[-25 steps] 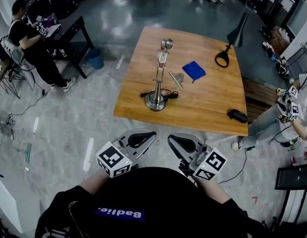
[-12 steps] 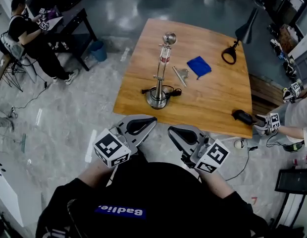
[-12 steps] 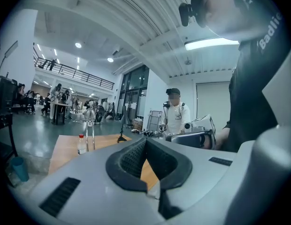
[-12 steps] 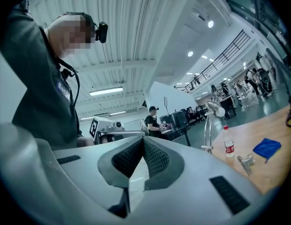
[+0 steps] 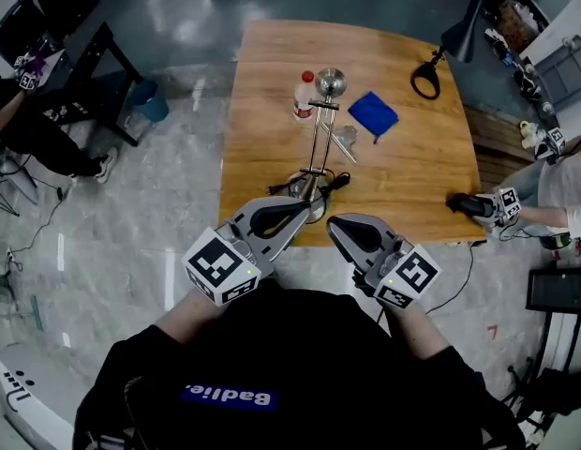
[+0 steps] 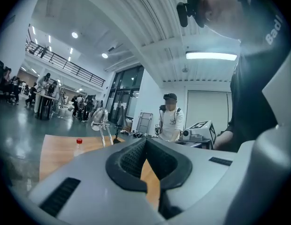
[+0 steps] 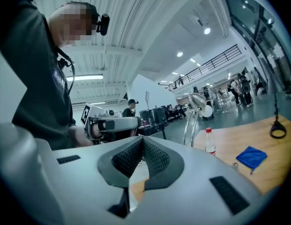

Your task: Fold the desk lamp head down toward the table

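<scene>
At the near edge of the wooden table [image 5: 431, 172], the left gripper [image 5: 300, 209] and the right gripper [image 5: 337, 225] hang side by side, each with its jaws pressed together on nothing, as both gripper views show. The chrome desk lamp [image 5: 317, 139] stands upright just beyond them. In the head view the left gripper's tip partly covers its round base [image 5: 307, 187], and its lamp head [image 5: 330, 82] is raised at the far end of twin thin rods. The first risk is that neither gripper can take hold as it is. A reach with shut jaws would only shove the lamp, and a push high on the rods could tip or slide the whole thing rather than bend its joint. Bracing the base with one gripper looks wise. The polished, rounded head will likely slip in the pads if gripped off centre. A plastic bottle [image 5: 304, 95] with a red cap appears just beside the head, so swinging the head down that way could knock it over, though I cannot tell how close the two truly are. A black cable [image 5: 334, 181] trails by the base and could snag a jaw. The blue cloth [image 5: 373, 114] and a small metal piece [image 5: 344, 141] lie to the right, where a lowered head might land on them.
</scene>
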Tool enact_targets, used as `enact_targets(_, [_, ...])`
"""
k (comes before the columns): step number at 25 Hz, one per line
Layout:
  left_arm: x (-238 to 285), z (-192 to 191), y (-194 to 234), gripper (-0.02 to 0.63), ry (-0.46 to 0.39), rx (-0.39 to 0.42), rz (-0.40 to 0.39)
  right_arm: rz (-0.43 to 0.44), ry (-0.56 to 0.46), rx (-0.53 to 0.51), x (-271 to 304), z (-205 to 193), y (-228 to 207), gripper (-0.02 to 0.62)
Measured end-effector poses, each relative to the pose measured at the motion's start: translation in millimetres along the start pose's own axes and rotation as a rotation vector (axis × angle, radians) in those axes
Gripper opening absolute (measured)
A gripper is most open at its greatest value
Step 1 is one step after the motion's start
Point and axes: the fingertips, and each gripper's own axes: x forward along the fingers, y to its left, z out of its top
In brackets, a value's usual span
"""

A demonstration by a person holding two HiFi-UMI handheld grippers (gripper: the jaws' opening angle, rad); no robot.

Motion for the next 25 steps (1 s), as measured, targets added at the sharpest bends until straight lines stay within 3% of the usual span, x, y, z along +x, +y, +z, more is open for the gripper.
enact_targets(7, [23.3, 9.9, 49.1, 0.009, 0.007, 0.003, -0.019, -0.082, 0.020, -0.009, 24.4, -8.6, -48.4, 0.006])
enact_targets(18, [58.5, 4.4, 100.4, 0.009, 0.063, -0.041, 0.110, -0.030, 0.122, -0.027, 26.8, -48.4, -109.7, 0.009])
enact_targets(25, [67.1, 1.4, 121.1, 0.012, 0.095, -0.087, 0.131, -0.020, 0.219, -0.027, 40.8, -81.6, -132.3, 0.132])
